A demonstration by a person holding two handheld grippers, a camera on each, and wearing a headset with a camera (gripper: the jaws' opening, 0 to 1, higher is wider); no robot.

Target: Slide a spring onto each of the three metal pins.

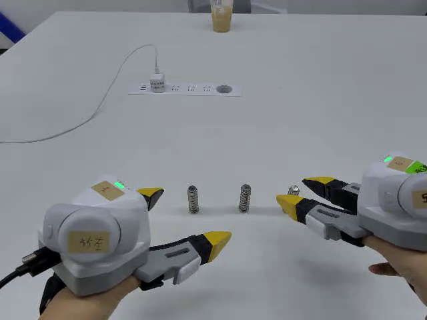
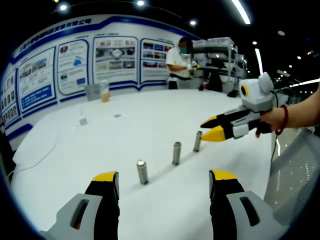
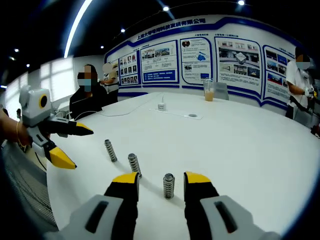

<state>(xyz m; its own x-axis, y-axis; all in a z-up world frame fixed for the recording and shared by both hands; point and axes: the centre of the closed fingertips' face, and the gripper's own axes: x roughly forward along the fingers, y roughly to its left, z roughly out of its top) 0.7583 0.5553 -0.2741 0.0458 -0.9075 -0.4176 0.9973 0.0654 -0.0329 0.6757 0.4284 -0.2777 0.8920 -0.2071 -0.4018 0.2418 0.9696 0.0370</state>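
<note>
Three upright metal pins stand in a row on the white table [image 1: 280,127], each wearing a coil spring: left spring [image 1: 193,199], middle spring [image 1: 245,198], right spring [image 1: 293,191]. My left gripper [image 1: 187,217] is open, low at the near left, with the left spring [image 2: 142,171] just ahead of its wide-set yellow fingertips [image 2: 105,177]. My right gripper [image 1: 300,191] is open too, its tips on either side of the right spring [image 3: 169,185] without closing on it. The middle spring [image 3: 134,164] and far spring [image 3: 110,150] stand beyond it.
A white power strip [image 1: 185,89] with a plugged charger [image 1: 157,83] and a trailing cable lies mid-table. A cup of drink [image 1: 221,17] stands at the far edge. People sit or stand beyond the table [image 3: 90,95].
</note>
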